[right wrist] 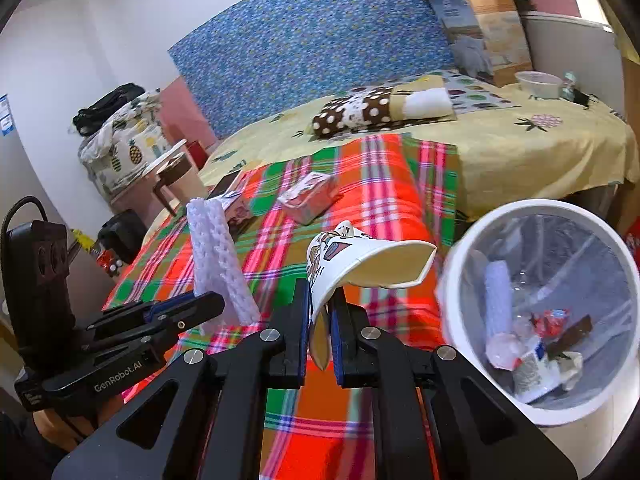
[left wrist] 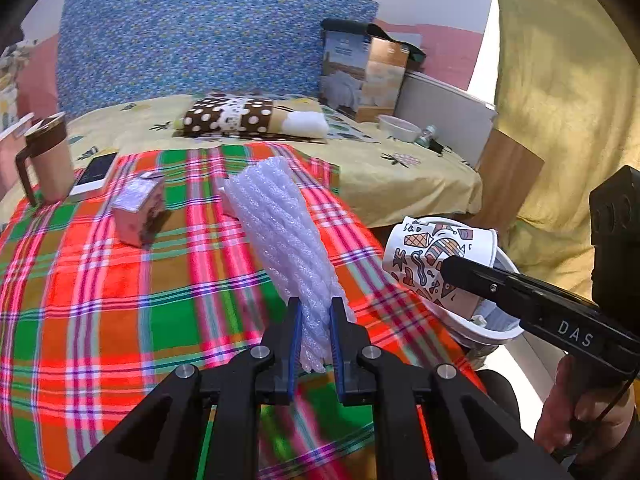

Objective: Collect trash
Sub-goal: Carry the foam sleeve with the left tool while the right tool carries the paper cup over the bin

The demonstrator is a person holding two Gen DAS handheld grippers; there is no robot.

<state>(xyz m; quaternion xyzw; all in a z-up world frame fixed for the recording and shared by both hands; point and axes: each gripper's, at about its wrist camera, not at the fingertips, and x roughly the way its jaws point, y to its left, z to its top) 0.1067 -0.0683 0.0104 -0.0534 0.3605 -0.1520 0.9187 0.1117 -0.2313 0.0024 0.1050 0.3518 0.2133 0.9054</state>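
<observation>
Left gripper [left wrist: 315, 334] clamps foam netting [left wrist: 276, 232] mid-frame; right gripper [right wrist: 320, 334] pinches paper cup [right wrist: 360, 264], probably crushed. Carry both over white bin [right wrist: 452, 280] at lower right, release inside rim.

A brown-lidded mug [left wrist: 46, 160] stands beside a phone [left wrist: 96, 172] on the plaid blanket [left wrist: 100, 280]; polka-dot pillow [left wrist: 228, 116] behind.

I read "DAS" on the right gripper [left wrist: 456, 270] and "GenRobot.AI" on the left gripper [right wrist: 208, 304].
</observation>
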